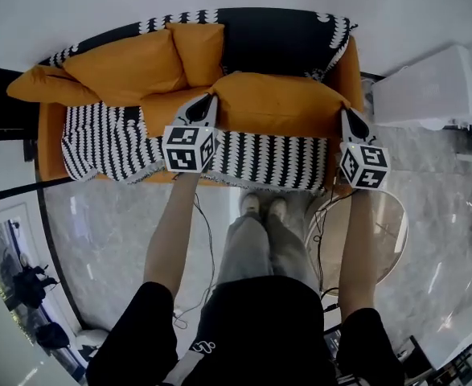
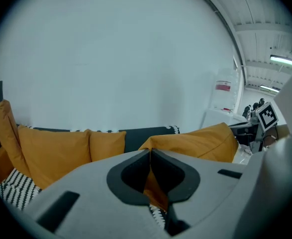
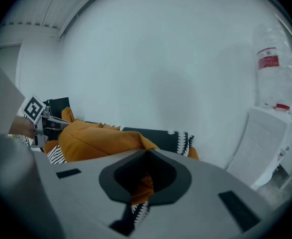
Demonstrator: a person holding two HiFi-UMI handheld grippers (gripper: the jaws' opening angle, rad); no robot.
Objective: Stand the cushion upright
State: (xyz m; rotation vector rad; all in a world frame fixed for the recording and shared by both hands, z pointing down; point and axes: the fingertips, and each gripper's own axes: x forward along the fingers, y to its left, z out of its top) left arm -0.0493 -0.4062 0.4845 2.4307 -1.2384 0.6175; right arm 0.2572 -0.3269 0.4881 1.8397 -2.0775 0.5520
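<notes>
The left hand-held gripper [image 1: 205, 103] is closed on the near left corner of the cushion [image 1: 277, 103]; its own view shows the jaws pinched together with a fold of orange fabric caught between them. The right hand-held gripper [image 1: 349, 123] is shut on the opposite near corner (orange cloth fills the narrow slot between its jaws too). The cushion spans the gap between the two hand-held grippers over the seat of the sofa [image 1: 260, 43]. Its broad face is turned up toward the head view, so it is not upright, and whether it rests on the seat or is lifted clear I cannot tell. Just below both hand-held grippers a black-and-white throw [image 1: 276, 163] hangs over the seat front. Beyond the left hand-held gripper and to its left, more orange pillows [image 1: 127, 67] lean against the black backrest. To the right of the right hand-held gripper stands a white cabinet [image 1: 428, 87]. Both of the person's arms reach straight forward toward the sofa.
</notes>
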